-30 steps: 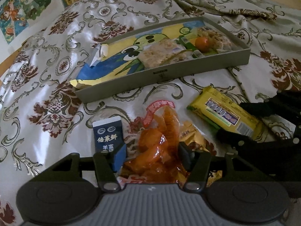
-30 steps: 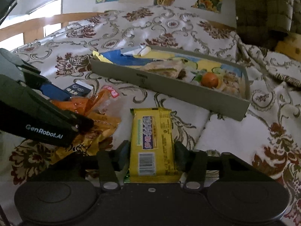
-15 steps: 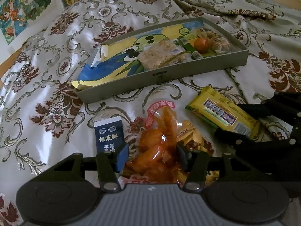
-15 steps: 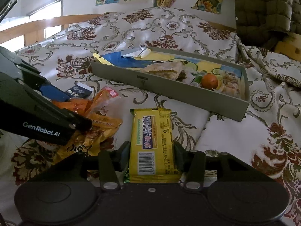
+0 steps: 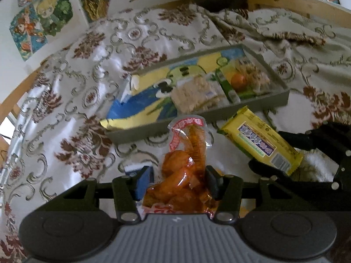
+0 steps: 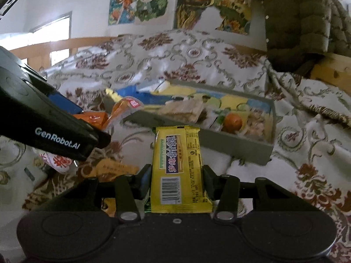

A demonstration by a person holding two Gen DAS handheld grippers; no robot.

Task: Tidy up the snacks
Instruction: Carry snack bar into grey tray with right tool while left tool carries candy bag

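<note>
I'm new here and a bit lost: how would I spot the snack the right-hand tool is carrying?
Find the flowered bedspread and the long grey tray on it. In front of the tray, the right gripper pinches a yellow packet. Unlike the orange bag beside it, it is flat, with a purple label and a barcode.

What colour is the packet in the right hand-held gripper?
Yellow packet, purple label; clearest in right wrist view.

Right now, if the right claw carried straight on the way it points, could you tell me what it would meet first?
Most likely the near wall of the grey tray, which lies directly beyond the yellow snack bar held in the right claw. The bar's far end would touch first, though depth is hard to judge here.
</note>
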